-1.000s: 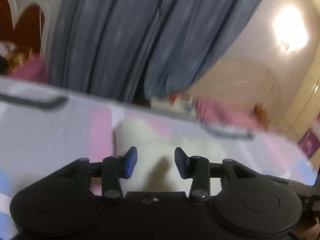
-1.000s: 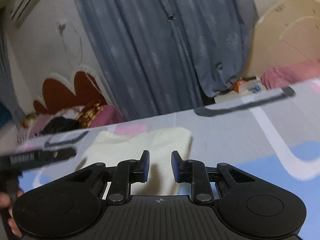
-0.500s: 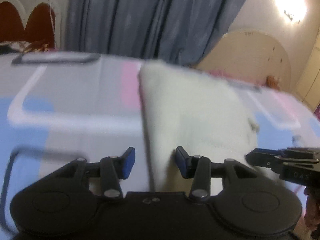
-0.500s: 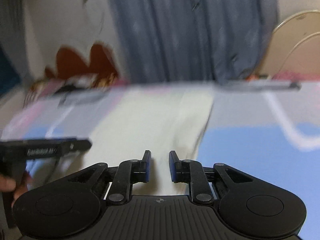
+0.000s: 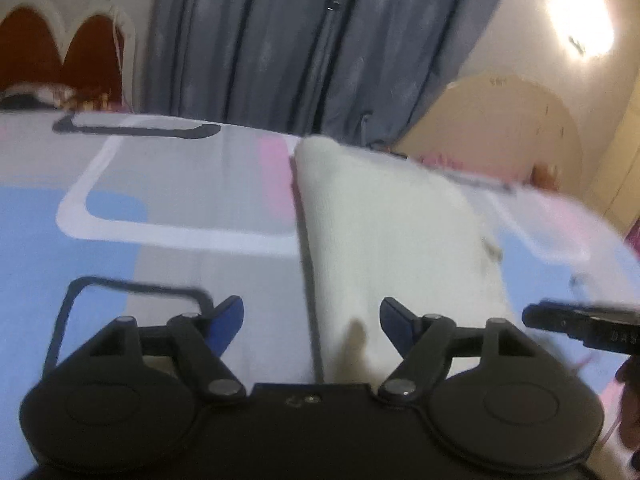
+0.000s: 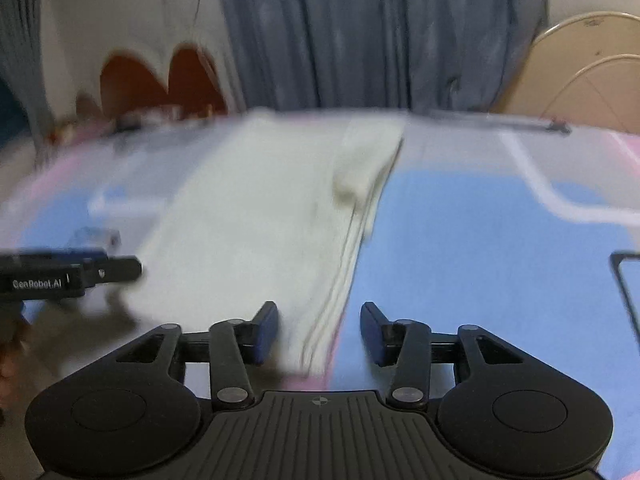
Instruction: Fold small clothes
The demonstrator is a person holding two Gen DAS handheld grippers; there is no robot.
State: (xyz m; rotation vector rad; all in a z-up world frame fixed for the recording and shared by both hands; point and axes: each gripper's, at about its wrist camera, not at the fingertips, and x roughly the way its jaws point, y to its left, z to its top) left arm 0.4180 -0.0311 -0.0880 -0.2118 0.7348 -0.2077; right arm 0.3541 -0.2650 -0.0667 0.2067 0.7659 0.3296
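Note:
A cream garment [image 5: 392,232] lies folded lengthwise on the bed sheet [image 5: 120,208]. In the left wrist view my left gripper [image 5: 311,316] hovers over the garment's near left edge. Its jaws are opening, the cloth edge lies between them, and the pads do not press it. In the right wrist view the garment [image 6: 272,208] stretches away, with a small fold near its far right corner. My right gripper [image 6: 319,320] straddles the near right edge, jaws opening, pads clear of the cloth. Each gripper appears in the other's view: the right gripper [image 5: 580,324] and the left gripper [image 6: 72,272].
The sheet [image 6: 480,240] has blue, grey and pink blocks with white and dark outlines. Blue-grey curtains [image 5: 320,40] hang behind the bed. A red scalloped headboard [image 5: 60,48] is at the back left, a beige rounded panel [image 5: 500,120] at the back right.
Both pairs of jaws have spread much wider. The garment, small and far one second ago, now lies long and flat ahead, its near edges loose between the jaws.

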